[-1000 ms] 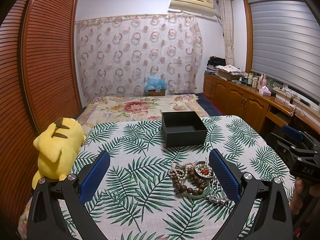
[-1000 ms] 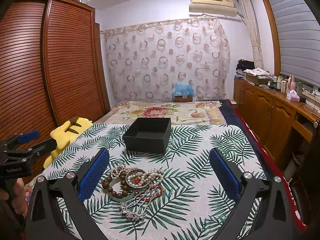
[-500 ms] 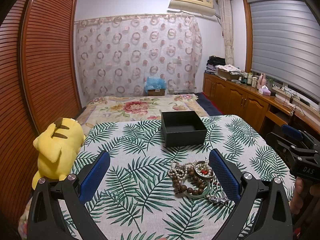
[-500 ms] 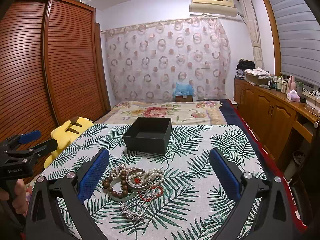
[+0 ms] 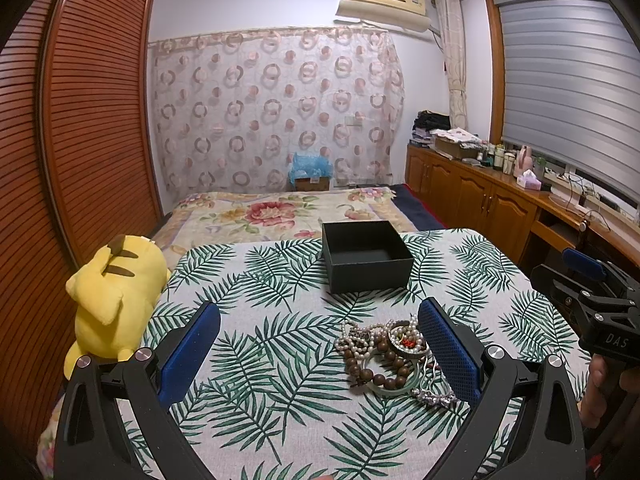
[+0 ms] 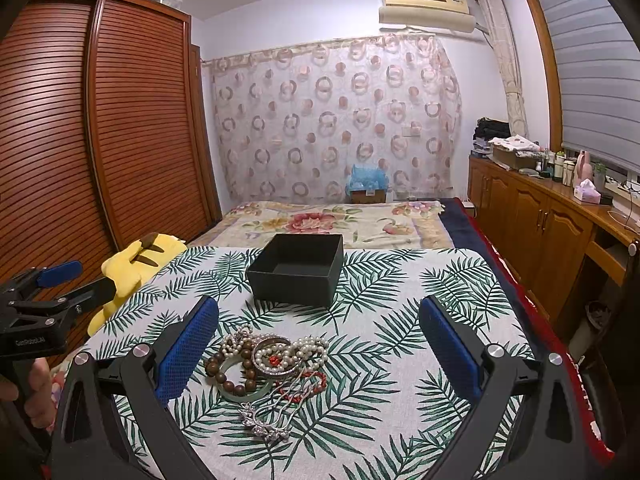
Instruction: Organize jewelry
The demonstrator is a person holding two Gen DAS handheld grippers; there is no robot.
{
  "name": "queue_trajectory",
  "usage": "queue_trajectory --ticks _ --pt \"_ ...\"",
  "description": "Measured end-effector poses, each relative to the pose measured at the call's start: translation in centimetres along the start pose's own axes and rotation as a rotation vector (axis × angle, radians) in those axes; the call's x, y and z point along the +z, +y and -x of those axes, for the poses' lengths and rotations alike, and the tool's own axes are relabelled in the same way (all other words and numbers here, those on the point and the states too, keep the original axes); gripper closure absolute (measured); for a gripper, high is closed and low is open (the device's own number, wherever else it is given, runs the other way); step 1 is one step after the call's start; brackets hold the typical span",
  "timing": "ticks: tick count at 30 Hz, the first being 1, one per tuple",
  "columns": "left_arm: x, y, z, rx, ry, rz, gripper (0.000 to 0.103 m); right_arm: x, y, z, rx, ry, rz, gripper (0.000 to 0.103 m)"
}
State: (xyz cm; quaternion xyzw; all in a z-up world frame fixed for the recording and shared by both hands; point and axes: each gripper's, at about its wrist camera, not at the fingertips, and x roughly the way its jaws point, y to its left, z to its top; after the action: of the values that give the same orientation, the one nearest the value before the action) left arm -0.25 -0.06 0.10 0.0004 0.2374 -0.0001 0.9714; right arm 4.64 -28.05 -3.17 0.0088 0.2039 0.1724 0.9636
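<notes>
- Box (image 6: pixel 296 276): black, lidless, on the leaf-print cloth (image 6: pixel 400 320); the visible interior holds nothing.
- Jewelry (image 6: pixel 268 364): one tangled pile on the cloth, near side of the box and apart from it; wooden beads, pearls, a red strand and a silver piece can be made out.
- Left gripper (image 5: pixel 320 352): jaws spread wide, holding nothing, raised above the cloth.
- Right gripper (image 6: pixel 320 344): likewise spread and empty.
- Assessment: no piece stored yet; the whole task appears to remain.
</notes>
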Motion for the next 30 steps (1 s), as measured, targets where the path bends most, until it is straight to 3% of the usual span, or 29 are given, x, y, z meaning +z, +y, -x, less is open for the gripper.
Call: queue_trajectory --ticks 22,30 --pt "0.0 -1.2 0.1 -0.006 0.005 -0.003 0.007 -0.4 0.4 -0.2 0.008 0.007 -0.001 0.002" --pt "-1.7 -0.5 -2.7 -0.026 0.086 -0.004 0.007 -1.5 0.1 -1.6 0.037 0.049 0.006 0.002"
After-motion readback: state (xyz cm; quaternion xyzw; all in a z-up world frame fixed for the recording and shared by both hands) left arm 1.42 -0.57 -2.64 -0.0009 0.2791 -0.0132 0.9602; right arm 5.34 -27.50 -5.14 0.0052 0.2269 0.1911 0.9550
